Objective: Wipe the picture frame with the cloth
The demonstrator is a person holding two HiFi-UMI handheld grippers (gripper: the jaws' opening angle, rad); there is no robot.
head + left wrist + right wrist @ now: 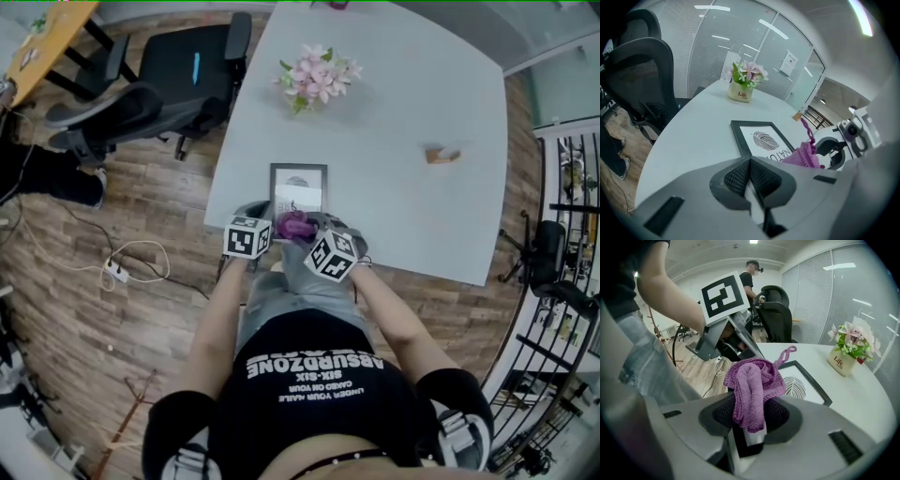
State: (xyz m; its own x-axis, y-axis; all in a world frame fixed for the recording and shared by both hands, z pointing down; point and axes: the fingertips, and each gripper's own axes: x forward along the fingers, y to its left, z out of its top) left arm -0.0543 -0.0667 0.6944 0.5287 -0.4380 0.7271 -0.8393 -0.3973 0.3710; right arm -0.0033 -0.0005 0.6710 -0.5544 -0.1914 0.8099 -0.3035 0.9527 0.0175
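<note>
A black picture frame (298, 190) with a leaf print lies flat near the table's front edge; it also shows in the left gripper view (761, 138) and the right gripper view (802, 383). A purple cloth (752, 387) is bunched between the jaws of my right gripper (751, 414), which is shut on it; from above the cloth (296, 225) hangs just short of the frame's near edge. My left gripper (751, 177) is shut with nothing in it, held beside the right gripper (319, 234) at the table's front edge, left gripper (255, 225) left of the cloth (805, 153).
A pot of pink flowers (316, 77) stands at the back of the pale table (403, 159). A small brown object (440, 155) lies at the right. Black office chairs (159, 80) stand left of the table. Cables and a power strip (117, 270) lie on the wooden floor.
</note>
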